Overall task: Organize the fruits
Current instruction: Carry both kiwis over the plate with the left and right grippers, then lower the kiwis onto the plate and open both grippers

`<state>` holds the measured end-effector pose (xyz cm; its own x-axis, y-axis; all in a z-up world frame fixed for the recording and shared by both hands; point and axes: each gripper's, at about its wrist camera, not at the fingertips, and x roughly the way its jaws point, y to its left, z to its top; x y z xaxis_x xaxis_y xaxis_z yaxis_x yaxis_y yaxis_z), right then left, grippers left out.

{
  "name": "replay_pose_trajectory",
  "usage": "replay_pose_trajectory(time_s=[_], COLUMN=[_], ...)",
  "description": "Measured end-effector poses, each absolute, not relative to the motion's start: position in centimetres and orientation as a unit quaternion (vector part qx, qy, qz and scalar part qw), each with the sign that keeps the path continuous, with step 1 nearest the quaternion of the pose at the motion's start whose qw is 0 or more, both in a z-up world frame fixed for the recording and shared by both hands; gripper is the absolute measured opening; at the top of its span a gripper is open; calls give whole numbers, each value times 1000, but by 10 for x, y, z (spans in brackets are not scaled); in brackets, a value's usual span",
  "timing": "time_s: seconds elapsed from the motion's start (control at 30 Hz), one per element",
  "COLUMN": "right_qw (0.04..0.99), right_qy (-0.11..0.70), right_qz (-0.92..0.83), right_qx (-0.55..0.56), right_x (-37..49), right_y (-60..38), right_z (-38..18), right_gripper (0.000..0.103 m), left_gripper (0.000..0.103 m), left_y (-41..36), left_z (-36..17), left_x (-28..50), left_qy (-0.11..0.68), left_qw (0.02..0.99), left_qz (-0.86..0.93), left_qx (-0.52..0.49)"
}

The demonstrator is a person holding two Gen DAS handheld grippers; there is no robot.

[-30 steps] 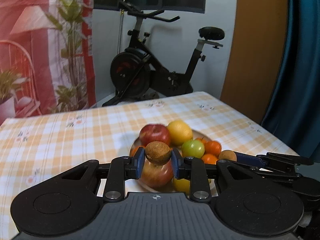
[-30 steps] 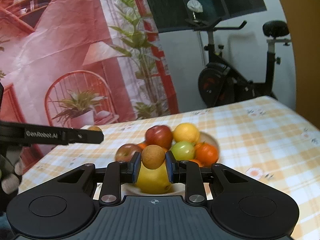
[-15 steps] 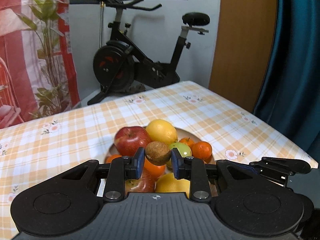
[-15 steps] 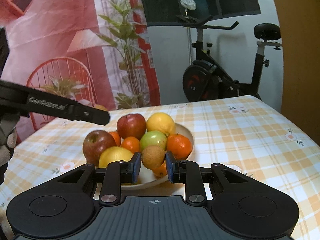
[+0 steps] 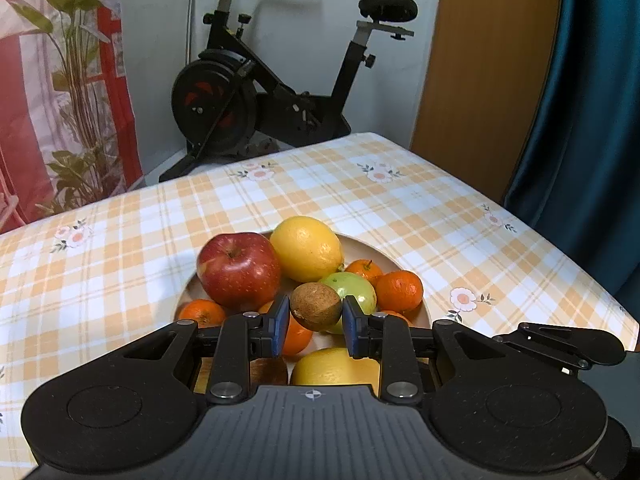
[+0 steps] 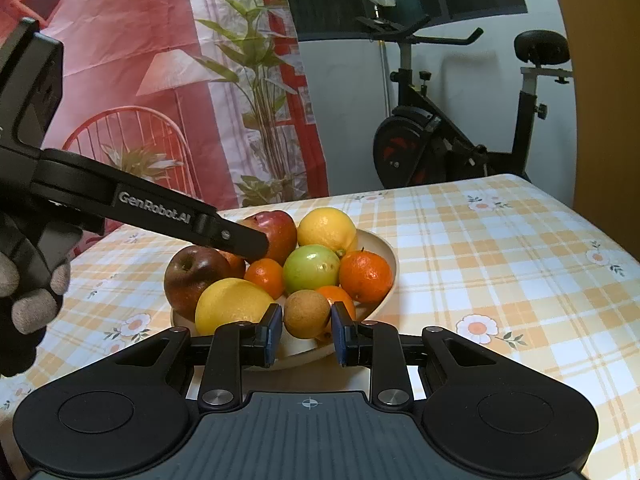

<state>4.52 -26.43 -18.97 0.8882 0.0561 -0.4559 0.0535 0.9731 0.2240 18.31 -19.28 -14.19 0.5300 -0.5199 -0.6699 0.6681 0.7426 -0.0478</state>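
We read this as near the end. On the tabletop, under its orange check cloth, nothing loose shows around the bowl in either wrist view, so most of the fruit looks sorted already.

The bowl holds a pile, largest down: red apple, darker apple, two lemons, green fruit, then several mandarins packed round the near and right side.

Left to do, as we judge it: two small brown fruits, one per gripper.
- left gripper is clamped on a brown round fruit, hanging over the middle of the pile, just in front of the green fruit.
- right gripper is clamped on a paler brown fruit, low at the near rim beside the front lemon.

Neither is released. The pile is already heaped, so both could roll off it; gaps near the rim look safer than the top.
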Motion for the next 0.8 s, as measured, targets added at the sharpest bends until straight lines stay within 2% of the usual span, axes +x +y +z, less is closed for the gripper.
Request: replay_pose_trajectory(time_s=[0.8], right_qw=[963], right_qy=[242], right_qz=[2], right_qx=[121], right_x=[47], right_y=[-265], right_z=[-190], right_gripper=[25], left_gripper=[31], left_y=[-195], left_z=[-141], left_x=[190], left_qy=[358], left_qw=[868], left_qz=[-327], left_qx=[102])
